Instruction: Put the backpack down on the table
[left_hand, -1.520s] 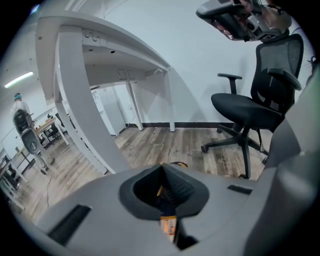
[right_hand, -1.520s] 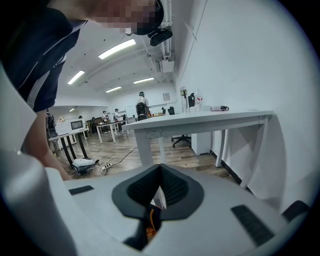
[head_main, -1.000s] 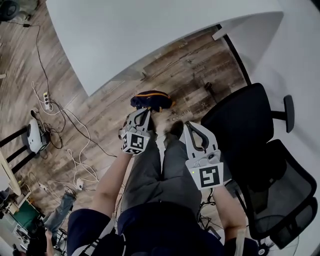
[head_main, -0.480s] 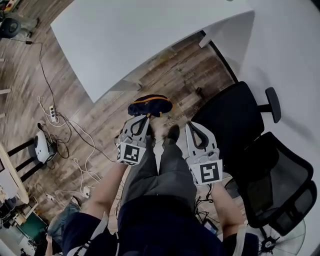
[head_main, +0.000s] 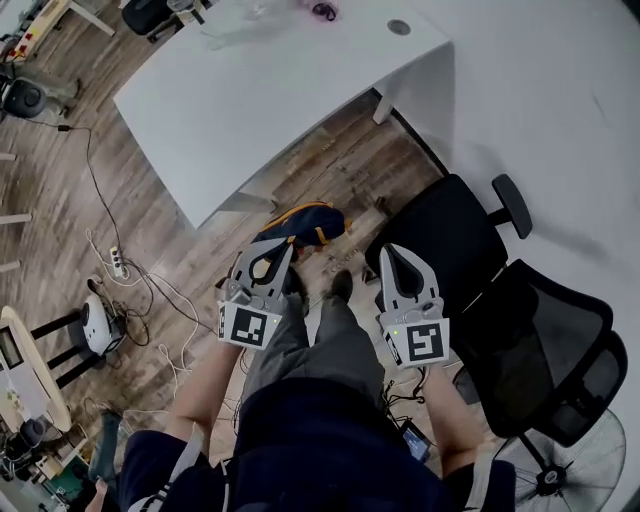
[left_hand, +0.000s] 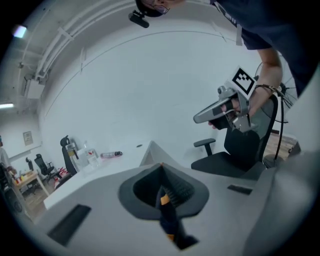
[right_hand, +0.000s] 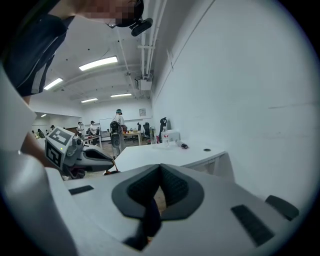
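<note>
A dark navy backpack (head_main: 303, 222) with orange trim hangs above the wooden floor, just past my knees. My left gripper (head_main: 282, 244) is shut on one of its straps (left_hand: 167, 216), a dark band with orange patches that runs down out of the closed jaws. My right gripper (head_main: 390, 251) is shut too, with a dark strap (right_hand: 150, 215) pinched between its pads. In the head view the white table (head_main: 250, 90) lies ahead and to the left. It also shows beyond the jaws as the table (right_hand: 165, 152) in the right gripper view. Each gripper appears in the other's view: right gripper (left_hand: 200, 117), left gripper (right_hand: 107, 162).
Two black office chairs (head_main: 465, 245) (head_main: 560, 345) stand close on my right, against the white wall. Cables and a power strip (head_main: 115, 265) lie on the floor at left. Bottles and small items (right_hand: 170, 136) sit at the table's far end. A fan (head_main: 560, 470) stands at bottom right.
Both grippers have risen, and the backpack has come up off the floor with them. More of the white table has come into the head view.
</note>
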